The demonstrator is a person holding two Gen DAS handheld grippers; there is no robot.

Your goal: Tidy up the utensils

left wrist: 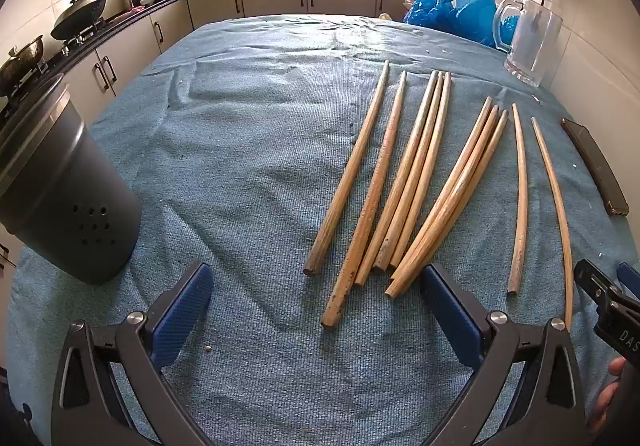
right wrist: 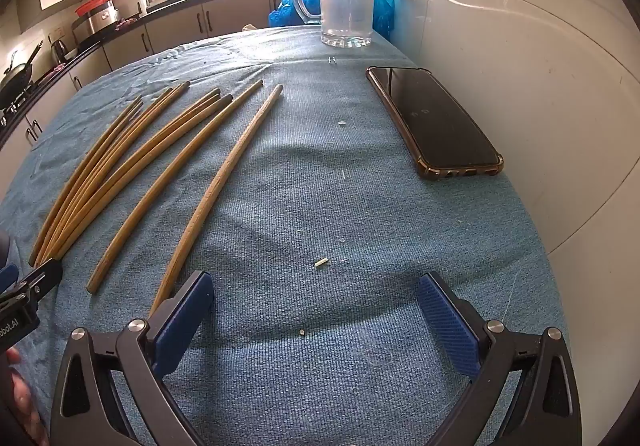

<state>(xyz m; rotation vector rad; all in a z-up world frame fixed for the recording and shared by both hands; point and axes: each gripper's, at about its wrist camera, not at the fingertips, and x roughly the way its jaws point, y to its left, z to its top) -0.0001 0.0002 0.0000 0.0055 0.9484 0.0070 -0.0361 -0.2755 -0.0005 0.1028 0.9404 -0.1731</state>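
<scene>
The dark grey perforated cylindrical holder (left wrist: 60, 198) is cut off by the left wrist view's left edge. The near end of the rightmost wooden chopstick (right wrist: 216, 190) is hidden behind the right gripper's (right wrist: 316, 310) blue left pad. A hand (left wrist: 608, 394) shows only partly at the frame edge.

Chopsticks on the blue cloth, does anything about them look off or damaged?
Yes. The chopsticks lie loose, fanned unevenly rather than paired, outside the grey holder. Several butt ends look dark and stained, one speckled along its length. Small crumbs dot the cloth.

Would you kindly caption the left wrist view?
Open left gripper above ten wooden chopsticks beside a grey utensil holder.
</scene>
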